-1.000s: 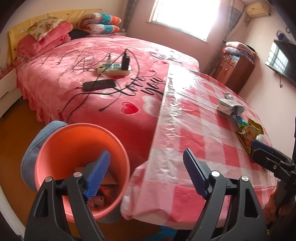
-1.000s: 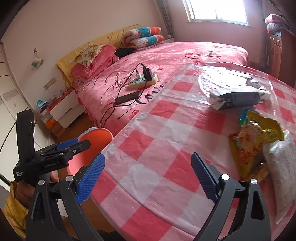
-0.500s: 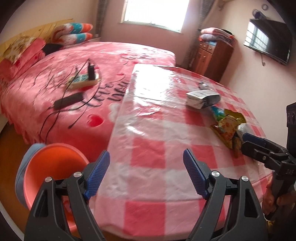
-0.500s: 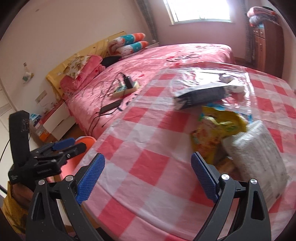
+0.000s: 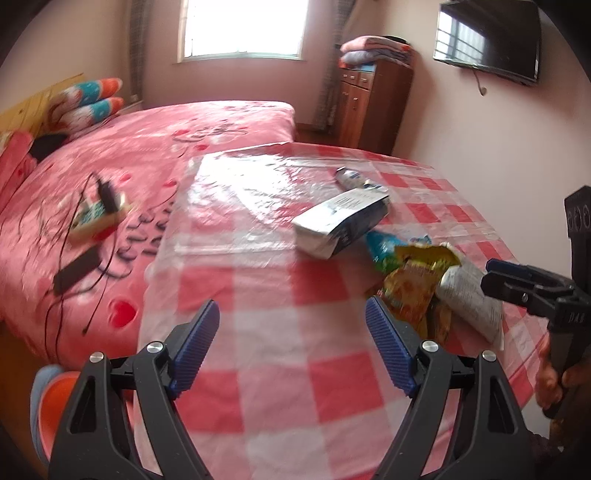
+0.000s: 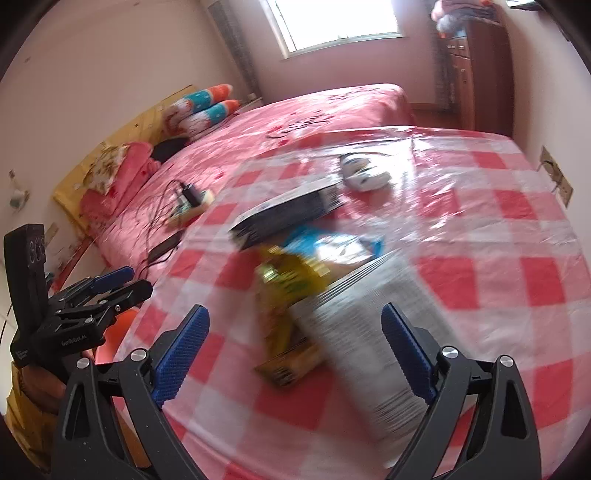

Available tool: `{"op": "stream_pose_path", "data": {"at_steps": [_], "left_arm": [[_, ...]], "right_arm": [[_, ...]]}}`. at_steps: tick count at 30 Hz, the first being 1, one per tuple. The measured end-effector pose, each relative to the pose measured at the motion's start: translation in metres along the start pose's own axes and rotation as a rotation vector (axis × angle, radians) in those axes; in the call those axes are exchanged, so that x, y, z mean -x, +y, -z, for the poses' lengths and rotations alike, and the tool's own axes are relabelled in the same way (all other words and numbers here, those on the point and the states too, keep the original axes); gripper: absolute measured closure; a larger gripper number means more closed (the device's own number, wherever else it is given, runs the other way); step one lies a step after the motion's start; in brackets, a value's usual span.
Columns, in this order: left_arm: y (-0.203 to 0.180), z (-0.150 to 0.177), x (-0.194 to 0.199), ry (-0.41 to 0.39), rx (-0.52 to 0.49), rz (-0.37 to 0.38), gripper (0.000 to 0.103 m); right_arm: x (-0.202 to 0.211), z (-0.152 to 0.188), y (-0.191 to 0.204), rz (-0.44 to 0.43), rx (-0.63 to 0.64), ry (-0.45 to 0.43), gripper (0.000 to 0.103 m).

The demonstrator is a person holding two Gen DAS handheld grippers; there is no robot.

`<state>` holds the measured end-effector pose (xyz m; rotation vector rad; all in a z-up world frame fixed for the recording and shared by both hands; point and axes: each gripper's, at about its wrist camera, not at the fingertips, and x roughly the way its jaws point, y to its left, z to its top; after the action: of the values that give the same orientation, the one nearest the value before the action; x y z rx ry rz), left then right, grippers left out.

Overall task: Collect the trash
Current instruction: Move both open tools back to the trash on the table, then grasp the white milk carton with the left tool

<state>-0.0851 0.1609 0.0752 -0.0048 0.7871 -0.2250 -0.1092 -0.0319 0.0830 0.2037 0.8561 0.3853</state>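
Observation:
Trash lies on the red-and-white checked table (image 5: pixel 280 362): a white-and-dark carton (image 5: pixel 341 225), a yellow snack bag (image 5: pixel 415 284), a white printed packet (image 5: pixel 469 295), a blue wrapper (image 5: pixel 380 245) and a small white item (image 5: pixel 349 176). My left gripper (image 5: pixel 291 350) is open and empty over the table's near part. My right gripper (image 6: pixel 295 354) is open and empty just above the white packet (image 6: pixel 365 325) and yellow bag (image 6: pixel 288 284). The orange bin (image 5: pixel 55 402) sits low at the left.
A pink bed (image 5: pixel 129 158) with a power strip (image 5: pixel 98 218), cables and a phone (image 5: pixel 75 271) lies left of the table. A wooden cabinet (image 5: pixel 373 99) stands at the back. A TV (image 5: pixel 487 35) hangs on the right wall.
My left gripper has swung right, from over the orange bin to over the table. My right gripper has moved forward to the white packet and yellow bag. Both stay open.

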Motion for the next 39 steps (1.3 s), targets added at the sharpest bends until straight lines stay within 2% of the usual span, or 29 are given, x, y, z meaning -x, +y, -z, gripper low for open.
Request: {"op": "stream_pose_path", "data": {"at_steps": [7,10,12,18,24,35,39], "left_arm": [[-0.023,-0.038,-0.036,-0.003,-0.124,0.050,0.021],[-0.032,-0.051,-0.052,0.004,-0.163,0.096,0.021],[-0.037,-0.060,-0.065,0.001,-0.194,0.096,0.021],[-0.037,-0.083,-0.103,0.051,-0.197,0.182,0.021],[-0.034,-0.090,-0.137,0.127,-0.197,0.265,0.021],[-0.033,-0.093,-0.159,0.143,-0.202,0.308,0.021],[-0.032,-0.091,-0.163,0.141,-0.192,0.299,0.026]], "right_arm": [[-0.004,-0.035,-0.038,0.011,-0.065,-0.014,0.010],[-0.014,-0.055,-0.049,0.006,-0.064,-0.009,0.010],[-0.024,-0.069,-0.056,0.012,-0.066,-0.004,0.010],[-0.060,-0.106,-0.075,-0.019,-0.095,0.022,0.010],[-0.098,-0.134,-0.078,-0.047,-0.074,0.069,0.010],[-0.159,-0.154,-0.074,0.009,0.031,0.153,0.010],[-0.173,-0.158,-0.077,0.012,0.028,0.170,0.010]]}}
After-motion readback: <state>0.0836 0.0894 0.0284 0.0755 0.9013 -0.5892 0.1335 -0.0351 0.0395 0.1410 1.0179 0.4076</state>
